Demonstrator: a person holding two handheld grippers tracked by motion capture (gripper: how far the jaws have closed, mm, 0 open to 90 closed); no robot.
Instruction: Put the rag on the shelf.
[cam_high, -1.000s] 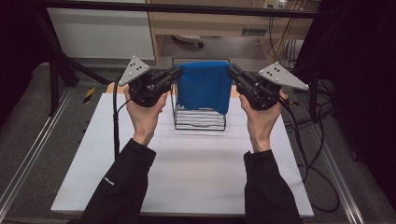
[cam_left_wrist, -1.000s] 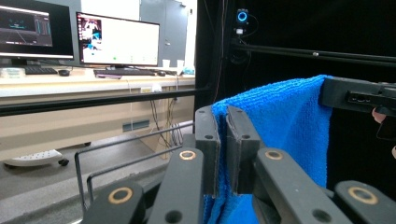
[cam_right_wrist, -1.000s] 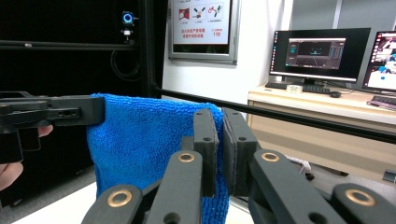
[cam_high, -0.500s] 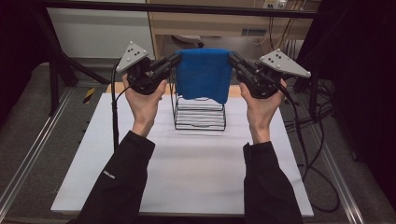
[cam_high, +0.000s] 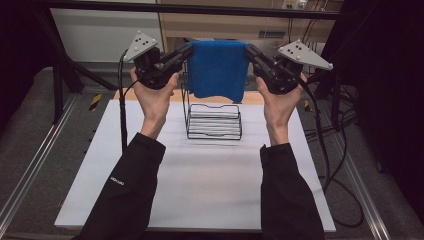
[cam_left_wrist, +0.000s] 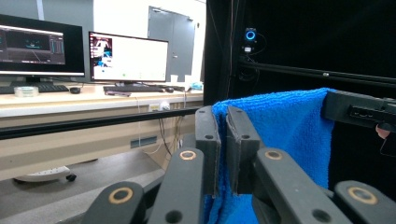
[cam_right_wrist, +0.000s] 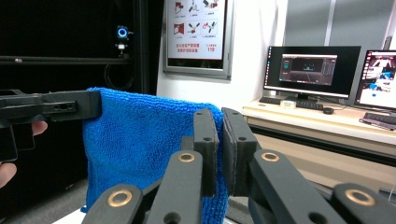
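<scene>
1. Cloth (cam_high: 217, 70) is held stretched in the air above the rack (cam_high: 214, 121), clear of it.
2. Left gripper (cam_high: 189, 51) is clamped on its left top corner.
3. Right gripper (cam_high: 248, 51) is clamped on the right corner.

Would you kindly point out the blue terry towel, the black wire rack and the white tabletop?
blue terry towel (cam_high: 218, 70), high view, middle of its hanging front face.
black wire rack (cam_high: 214, 128), high view, the horizontal wires of its base.
white tabletop (cam_high: 200, 180), high view, bare surface between the sleeves.
</scene>
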